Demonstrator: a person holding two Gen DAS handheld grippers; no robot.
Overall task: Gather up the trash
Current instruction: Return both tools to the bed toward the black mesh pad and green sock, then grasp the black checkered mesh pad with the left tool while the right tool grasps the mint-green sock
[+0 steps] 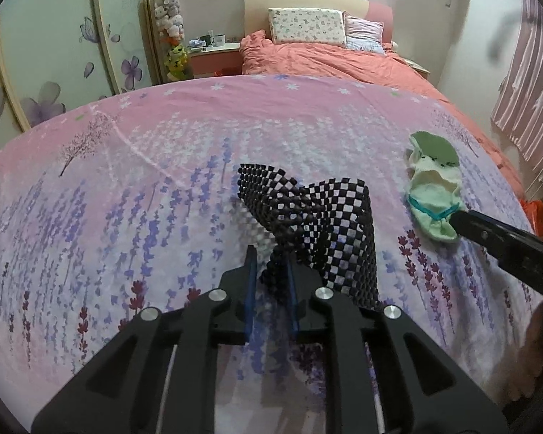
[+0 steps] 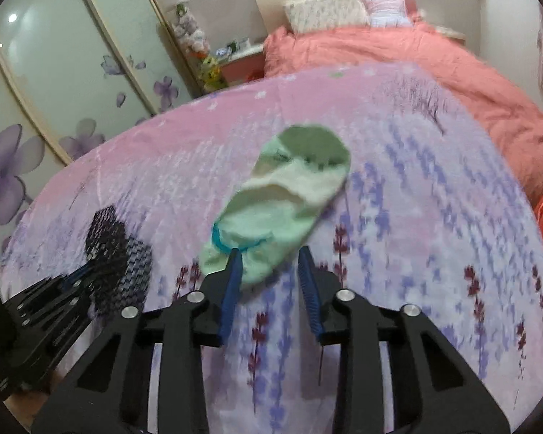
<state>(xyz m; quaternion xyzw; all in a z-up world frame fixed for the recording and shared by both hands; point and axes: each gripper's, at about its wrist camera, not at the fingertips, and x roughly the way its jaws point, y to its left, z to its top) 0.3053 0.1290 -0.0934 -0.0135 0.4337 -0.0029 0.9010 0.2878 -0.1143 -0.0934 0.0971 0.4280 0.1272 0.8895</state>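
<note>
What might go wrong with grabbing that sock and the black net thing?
The right gripper has only the heel edge of the sock between its fingers, still apart, so it may slip out. The left gripper pinches just a corner of the mesh, which could drag on the bedspread.

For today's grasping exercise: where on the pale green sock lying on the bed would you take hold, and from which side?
Grip the sock at its near end, by the teal-trimmed cuff, coming from the foot of the bed. It lies flat and lengthwise away from the right gripper, so that bunched edge probably offers the thickest fold to pinch. The jaws already straddle it without clearly pressing.
</note>
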